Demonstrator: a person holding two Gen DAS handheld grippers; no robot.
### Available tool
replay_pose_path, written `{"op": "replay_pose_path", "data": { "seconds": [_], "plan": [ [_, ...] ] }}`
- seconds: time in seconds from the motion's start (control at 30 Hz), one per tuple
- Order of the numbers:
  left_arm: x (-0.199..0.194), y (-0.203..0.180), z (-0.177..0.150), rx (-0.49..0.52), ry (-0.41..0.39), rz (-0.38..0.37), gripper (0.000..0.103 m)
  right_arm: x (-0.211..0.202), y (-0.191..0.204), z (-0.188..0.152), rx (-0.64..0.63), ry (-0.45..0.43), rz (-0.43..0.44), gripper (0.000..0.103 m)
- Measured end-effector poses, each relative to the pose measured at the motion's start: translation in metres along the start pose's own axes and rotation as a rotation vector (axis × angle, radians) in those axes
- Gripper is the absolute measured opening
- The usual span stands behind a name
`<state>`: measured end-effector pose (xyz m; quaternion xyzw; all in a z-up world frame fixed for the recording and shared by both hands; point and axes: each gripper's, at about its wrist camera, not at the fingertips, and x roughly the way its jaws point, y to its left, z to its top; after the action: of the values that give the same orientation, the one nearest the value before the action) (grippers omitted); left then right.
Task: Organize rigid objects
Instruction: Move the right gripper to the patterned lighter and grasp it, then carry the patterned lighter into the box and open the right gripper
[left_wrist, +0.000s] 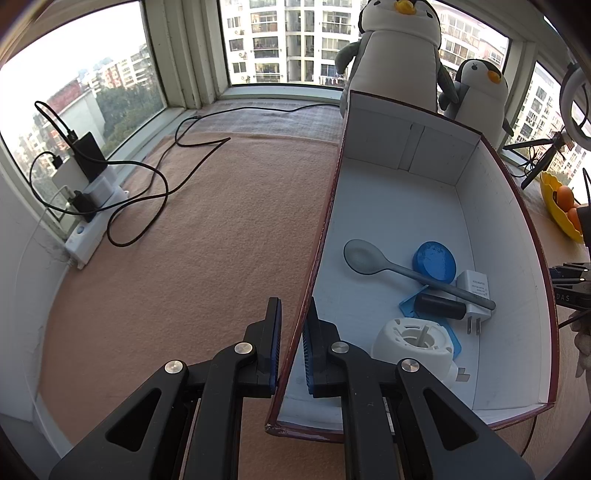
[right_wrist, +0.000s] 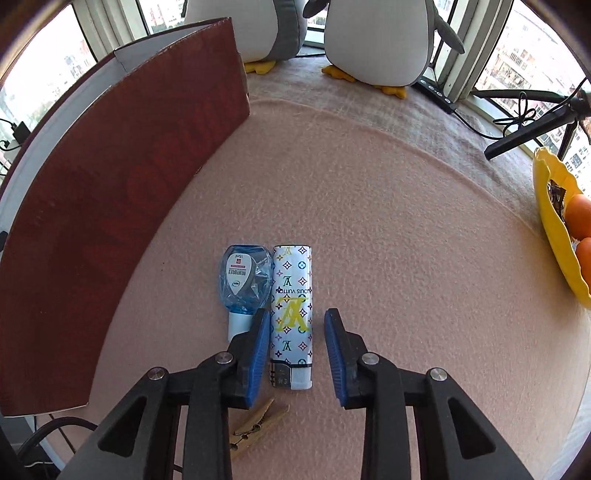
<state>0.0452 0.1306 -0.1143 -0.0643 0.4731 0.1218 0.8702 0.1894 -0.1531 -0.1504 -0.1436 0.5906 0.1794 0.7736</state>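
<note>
A red cardboard box (left_wrist: 399, 214) with a white inside holds a grey spoon (left_wrist: 369, 258), a blue lid (left_wrist: 435, 262), a white plug adapter (left_wrist: 474, 290), a black cylinder (left_wrist: 439, 306) and a white round device (left_wrist: 413, 341). My left gripper (left_wrist: 294, 306) is shut on the box's left wall near its front corner. In the right wrist view a white patterned lighter (right_wrist: 291, 306) lies on the pink mat beside a small blue dropper bottle (right_wrist: 243, 280). My right gripper (right_wrist: 297, 314) straddles the lighter from above. Its left pad is against the lighter and a gap shows on the right.
A wooden clothespin (right_wrist: 258, 424) lies under my right gripper. The box's red outer wall (right_wrist: 129, 184) stands to the left of it. Two plush penguins (right_wrist: 380, 37) sit at the back, a yellow fruit bowl (right_wrist: 554, 229) at the right. A power strip (left_wrist: 92, 206) and cables (left_wrist: 147, 184) lie left.
</note>
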Motion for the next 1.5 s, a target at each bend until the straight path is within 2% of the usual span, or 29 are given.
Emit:
{"op": "replay_pose_path", "data": {
  "seconds": [0.07, 0.4, 0.6, 0.77, 1.17, 1.5],
  "plan": [
    [0.000, 0.000, 0.000, 0.001, 0.000, 0.001, 0.010, 0.000, 0.000, 0.001, 0.000, -0.005, 0.007, 0.021],
    [0.000, -0.001, 0.000, -0.001, 0.001, 0.001, 0.010, -0.008, -0.014, -0.013, 0.057, -0.036, -0.004, 0.021],
    [0.001, -0.001, -0.001, 0.001, 0.007, 0.001, 0.010, -0.031, -0.023, -0.026, 0.098, -0.083, -0.007, 0.021],
    [0.002, -0.001, -0.001, 0.002, 0.016, 0.003, 0.010, -0.058, -0.016, -0.026, 0.092, -0.141, 0.002, 0.021],
    [0.002, -0.003, 0.000, -0.001, 0.018, 0.001, 0.010, -0.120, 0.054, -0.002, -0.003, -0.285, 0.099, 0.021],
    [0.002, -0.001, -0.001, -0.013, 0.021, -0.012, 0.010, -0.126, 0.129, 0.029, -0.104, -0.305, 0.169, 0.021]
  ]
}}
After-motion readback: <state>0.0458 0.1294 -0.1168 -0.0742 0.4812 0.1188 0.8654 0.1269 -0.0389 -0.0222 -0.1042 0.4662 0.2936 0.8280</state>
